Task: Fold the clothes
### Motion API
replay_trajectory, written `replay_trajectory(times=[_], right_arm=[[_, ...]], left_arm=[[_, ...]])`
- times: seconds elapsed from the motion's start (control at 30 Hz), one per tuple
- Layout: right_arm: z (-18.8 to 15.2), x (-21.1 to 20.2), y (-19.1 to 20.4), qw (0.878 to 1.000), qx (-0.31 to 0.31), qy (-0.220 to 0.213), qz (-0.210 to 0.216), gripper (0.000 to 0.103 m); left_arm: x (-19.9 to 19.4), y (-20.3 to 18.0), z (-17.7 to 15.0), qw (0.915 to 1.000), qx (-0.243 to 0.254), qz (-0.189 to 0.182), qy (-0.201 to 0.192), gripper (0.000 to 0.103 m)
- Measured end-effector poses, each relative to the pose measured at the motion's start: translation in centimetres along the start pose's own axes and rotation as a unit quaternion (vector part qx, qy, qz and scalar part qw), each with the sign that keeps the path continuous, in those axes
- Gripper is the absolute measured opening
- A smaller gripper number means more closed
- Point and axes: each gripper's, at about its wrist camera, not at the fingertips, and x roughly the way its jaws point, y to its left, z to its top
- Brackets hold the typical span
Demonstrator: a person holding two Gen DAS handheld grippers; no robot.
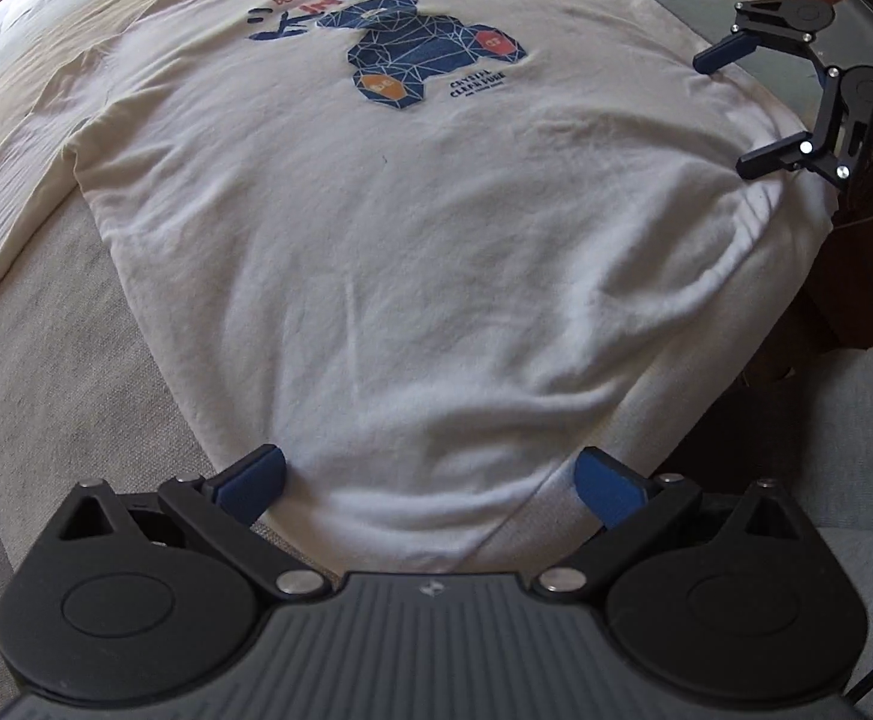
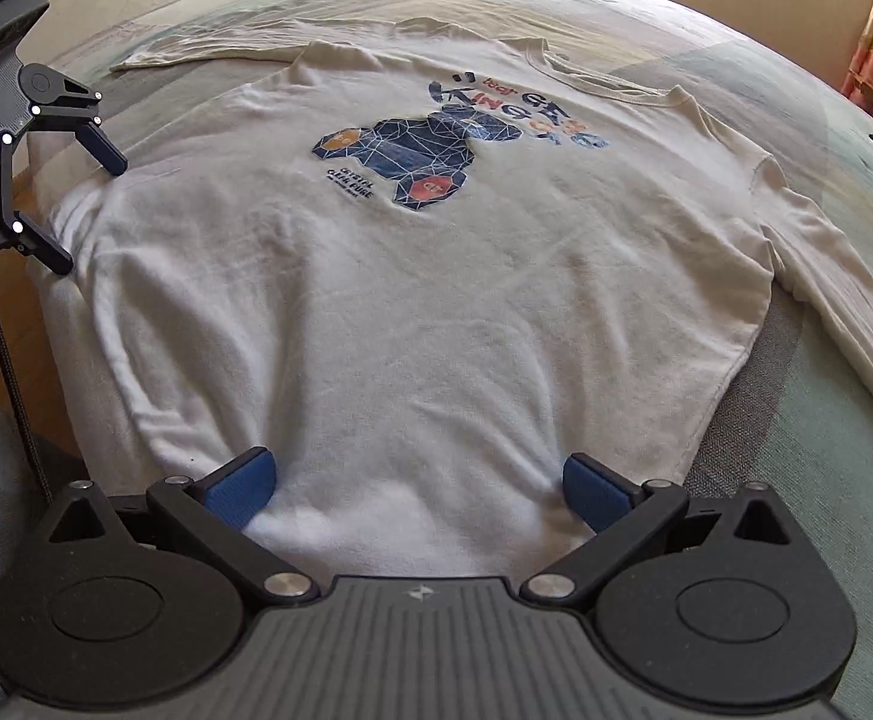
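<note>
Long-sleeved white shirt (image 1: pixel 412 276) spread print-up on the bed (image 2: pixel 796 78). Left tool (image 1: pixel 430 480) and right tool (image 2: pixel 418 483) wide open, gripping nothing, straddling the shirt's hem corners, seemingly poised for pinching.

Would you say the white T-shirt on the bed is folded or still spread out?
Spread out: the T-shirt lies flat, print up, sleeve extended sideways.

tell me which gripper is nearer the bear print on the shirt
About equal; neither is clearly nearer. The left gripper and the right gripper both sit at the hem, fingers open, with the bear print far up the shirt.
</note>
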Motion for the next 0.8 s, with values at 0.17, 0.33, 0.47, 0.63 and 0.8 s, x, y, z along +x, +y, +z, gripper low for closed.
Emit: replay_trajectory(times=[0.17,0.33,0.47,0.63,0.8], right_arm=[[-0.1,-0.1,0.1,1.000,0.002,0.002,-0.004,0.103],[0.8,-0.4,0.5,0.999,0.004,0.033,-0.014,0.103],[1.6,-1.0,1.8,0.999,-0.041,-0.004,0.011,0.103],[1.1,0.1,1.7,0.997,-0.057,0.025,0.048,0.103],[-1.6,-1.7,0.0,0.997,-0.040,0.057,0.029,0.103]], left_arm=[[-0.1,-0.2,-0.4,0.9998,0.015,0.001,0.011,0.102],[-1.5,-0.3,1.1,0.9997,0.015,-0.010,-0.013,0.101],[-0.1,-0.4,2.8,0.9992,0.031,-0.007,-0.026,0.101],[0.5,1.1,1.0,0.9997,0.003,-0.007,-0.022,0.102],[-0.3,1.7,0.6,0.9999,0.004,0.007,0.010,0.100]])
